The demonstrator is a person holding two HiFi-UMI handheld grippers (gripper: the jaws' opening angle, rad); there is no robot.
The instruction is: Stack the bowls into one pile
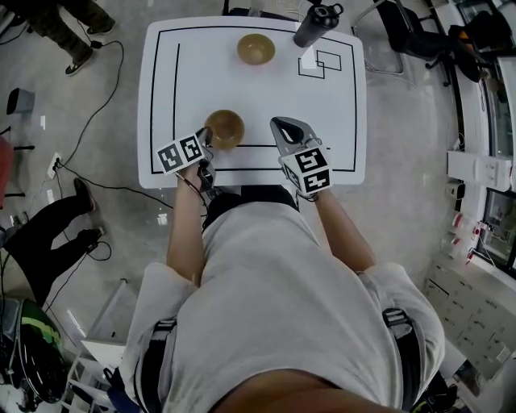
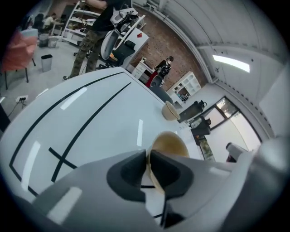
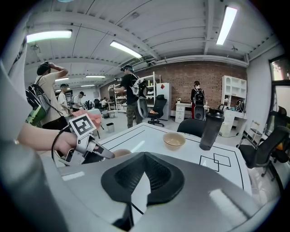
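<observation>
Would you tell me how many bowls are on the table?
2. The near bowl has its rim pinched in the left claw; the far bowl stands across the table beside the black bottle.

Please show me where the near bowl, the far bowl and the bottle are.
near bowl point(image 1: 226, 129), head view, its inside.
far bowl point(image 1: 255, 49), head view, its inside.
bottle point(image 1: 310, 31), head view, its dark body.

The person wears a pale short-sleeved T-shirt point(image 1: 282, 298). The left gripper point(image 1: 208, 142) and right gripper point(image 1: 279, 123) are grey shells with black jaw pads. Behind each sits a white cube point(image 1: 313, 171) of black square markers. A thin black cable point(image 3: 54, 144) loops beneath the left one.
</observation>
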